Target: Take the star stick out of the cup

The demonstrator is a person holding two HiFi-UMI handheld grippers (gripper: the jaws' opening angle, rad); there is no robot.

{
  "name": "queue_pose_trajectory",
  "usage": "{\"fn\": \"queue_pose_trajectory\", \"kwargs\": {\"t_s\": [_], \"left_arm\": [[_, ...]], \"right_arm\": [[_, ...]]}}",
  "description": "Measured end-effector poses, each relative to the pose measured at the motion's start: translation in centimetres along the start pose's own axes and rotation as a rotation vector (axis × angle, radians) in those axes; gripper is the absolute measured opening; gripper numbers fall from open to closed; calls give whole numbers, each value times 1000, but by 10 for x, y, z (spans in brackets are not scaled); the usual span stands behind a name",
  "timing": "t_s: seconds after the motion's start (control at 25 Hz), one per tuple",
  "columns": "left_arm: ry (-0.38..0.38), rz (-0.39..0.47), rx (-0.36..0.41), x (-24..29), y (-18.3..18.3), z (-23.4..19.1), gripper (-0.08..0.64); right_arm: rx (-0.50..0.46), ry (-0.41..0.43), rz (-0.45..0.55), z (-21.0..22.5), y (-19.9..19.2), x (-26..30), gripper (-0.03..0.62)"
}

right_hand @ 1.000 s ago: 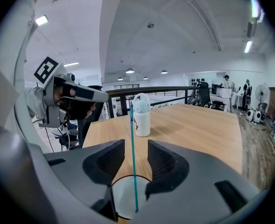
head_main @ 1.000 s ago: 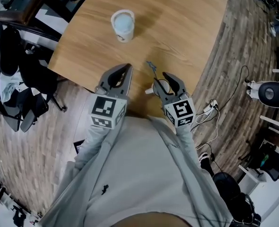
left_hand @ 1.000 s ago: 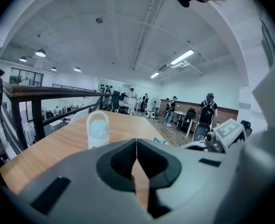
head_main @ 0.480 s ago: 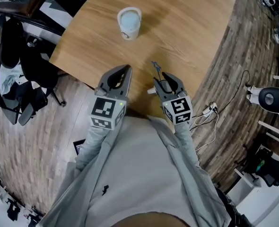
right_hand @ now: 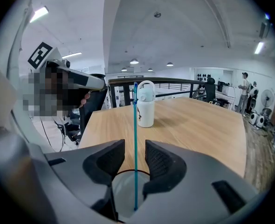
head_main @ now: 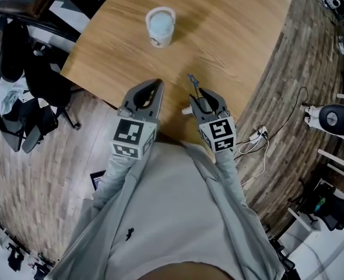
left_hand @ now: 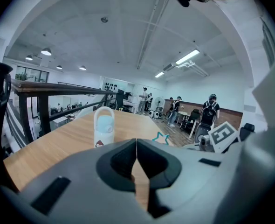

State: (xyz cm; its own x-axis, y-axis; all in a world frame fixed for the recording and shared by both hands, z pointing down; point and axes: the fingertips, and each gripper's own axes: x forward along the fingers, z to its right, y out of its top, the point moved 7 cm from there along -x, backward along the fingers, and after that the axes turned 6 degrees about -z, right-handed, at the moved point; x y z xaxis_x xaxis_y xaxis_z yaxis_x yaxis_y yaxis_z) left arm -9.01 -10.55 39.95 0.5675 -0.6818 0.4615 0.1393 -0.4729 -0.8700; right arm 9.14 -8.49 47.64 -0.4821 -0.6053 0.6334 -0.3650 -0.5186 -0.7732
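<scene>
A thin blue star stick (right_hand: 135, 115) stands upright in a white cup (right_hand: 123, 195) near the wooden table's (head_main: 230, 34) front edge. Its star (head_main: 191, 80) shows just beyond my right gripper (head_main: 204, 95) and also in the left gripper view (left_hand: 162, 136). My right gripper (right_hand: 135, 148) hangs over the cup, open, its two pads on either side of the stick with a small gap on each side. The cup (head_main: 186, 111) is mostly hidden under it in the head view. My left gripper (head_main: 157, 85) is shut and empty (left_hand: 136, 143), left of the cup.
A white bottle with a pale blue lid (head_main: 160, 25) stands further back on the table (right_hand: 144, 108). Black chairs (head_main: 20, 69) crowd the table's left side. Cables and a power strip (head_main: 258, 133) lie on the floor at right. People stand far off (left_hand: 211, 111).
The head view has shifted a little. My right gripper has edged slightly closer round the stick. The left gripper has stayed put.
</scene>
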Motion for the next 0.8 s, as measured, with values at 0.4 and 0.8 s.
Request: {"fn": "queue_pose_trajectory", "kwargs": {"t_s": [0.4,0.8], "left_arm": [[-11,-3,10,0,1,1,20],[-8,2,5,1,2,1,20]], "right_arm": [[-36,-16,-31,-1,-1,0,89],[-36,-21,-37,0,0,-1,25]]}}
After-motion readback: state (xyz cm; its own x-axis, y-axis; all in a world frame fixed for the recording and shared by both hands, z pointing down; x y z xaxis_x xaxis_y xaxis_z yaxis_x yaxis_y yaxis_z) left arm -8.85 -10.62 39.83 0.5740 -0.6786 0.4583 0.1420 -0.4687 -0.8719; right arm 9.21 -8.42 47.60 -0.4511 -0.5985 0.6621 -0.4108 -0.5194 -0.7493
